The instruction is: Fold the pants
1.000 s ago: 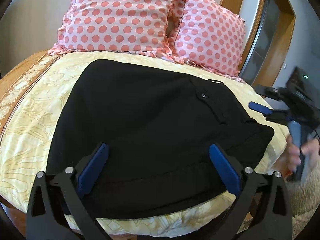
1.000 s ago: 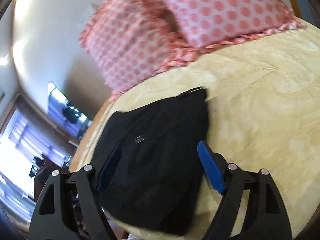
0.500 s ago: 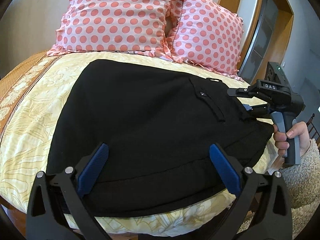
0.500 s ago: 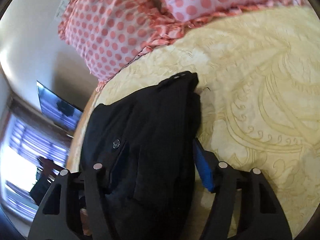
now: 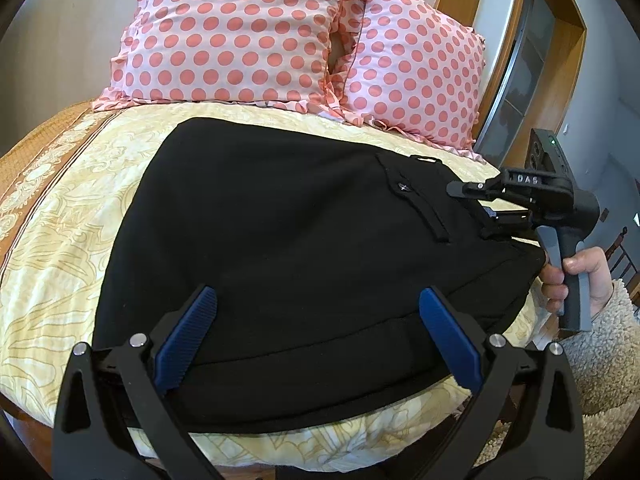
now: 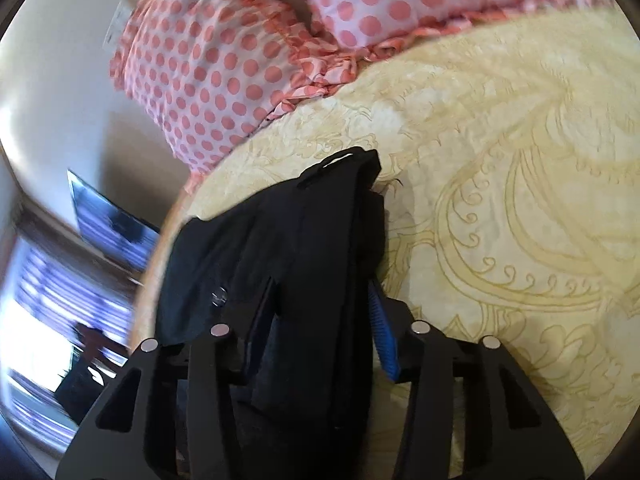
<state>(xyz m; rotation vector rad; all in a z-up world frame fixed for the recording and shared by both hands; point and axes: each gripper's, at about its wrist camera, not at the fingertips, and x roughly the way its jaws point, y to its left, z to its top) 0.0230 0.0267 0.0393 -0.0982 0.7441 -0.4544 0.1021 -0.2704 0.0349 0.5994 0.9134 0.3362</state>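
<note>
Black pants (image 5: pixel 288 248) lie folded in a wide, flat bundle on a bed covered with a pale yellow patterned bedspread (image 5: pixel 60 264). Two pink pillows (image 5: pixel 240 32) with coral polka dots lean against the wall at the head of the bed, just beyond the pants.

In the left wrist view, the left claw (image 5: pixel 316 336) hovers low over the near edge of the pants. Its two blue-padded fingers (image 5: pixel 188 336) are spread wide apart and hold nothing; black fabric shows in the gap between them. A small button (image 5: pixel 403 187) and a pocket flap sit on the upper right part of the pants.

At the right edge of the bundle, the right claw (image 5: pixel 476 208) reaches in sideways at the waistband end of the pants, with one finger above the fabric and one lower. A hand (image 5: pixel 576 276) in a fleecy cream sleeve grips its grey handle.

In the right wrist view, which is somewhat blurred, the right claw (image 6: pixel 316 320) has a thick fold of black fabric (image 6: pixel 312 264) between its fingers. The blue pad on the right (image 6: pixel 384 340) presses against the cloth, and the left pad is mostly hidden by fabric. The fingers stand close together, clenched on the pants. The yellow bedspread (image 6: pixel 500 200) fills the right side, with the pillows (image 6: pixel 224 64) above.
</note>
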